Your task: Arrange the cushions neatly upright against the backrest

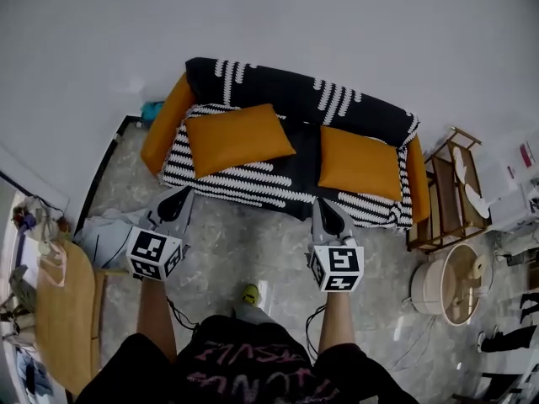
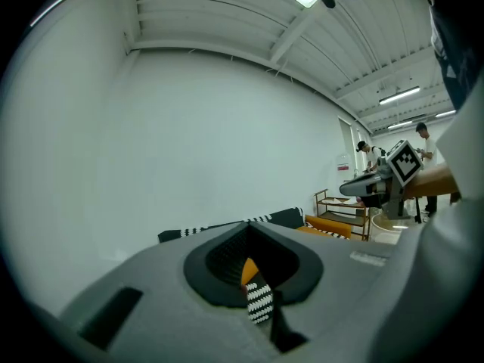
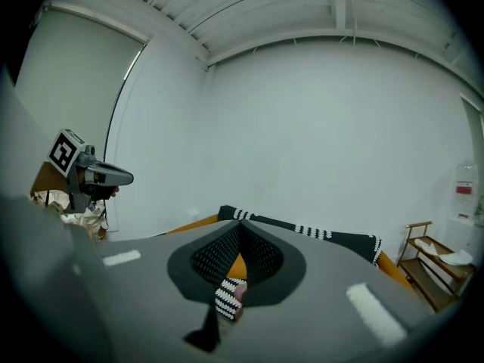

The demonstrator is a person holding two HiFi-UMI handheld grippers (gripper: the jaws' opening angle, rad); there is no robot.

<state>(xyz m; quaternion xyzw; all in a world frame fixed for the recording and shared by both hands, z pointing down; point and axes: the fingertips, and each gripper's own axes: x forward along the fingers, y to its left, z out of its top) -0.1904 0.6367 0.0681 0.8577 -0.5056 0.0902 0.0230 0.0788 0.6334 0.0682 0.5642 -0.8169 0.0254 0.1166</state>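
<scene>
A sofa with a black-and-white patterned backrest (image 1: 295, 93) and orange arms stands against the wall. Two orange cushions lie flat on its seat: one at the left (image 1: 238, 138), one at the right (image 1: 360, 163). My left gripper (image 1: 179, 199) hangs over the floor just short of the seat's front edge, below the left cushion. My right gripper (image 1: 327, 209) is level with it, in front of the right cushion. Both are shut with nothing in them. In the left gripper view the closed jaws (image 2: 248, 229) point at the sofa; the right gripper view (image 3: 240, 229) shows the same.
A wooden shelf (image 1: 450, 192) stands beside the sofa's right arm, with a round basket (image 1: 450, 283) in front of it. A wooden table (image 1: 63, 310) with clutter is at the left. A small yellow object (image 1: 250, 294) lies on the floor near my feet.
</scene>
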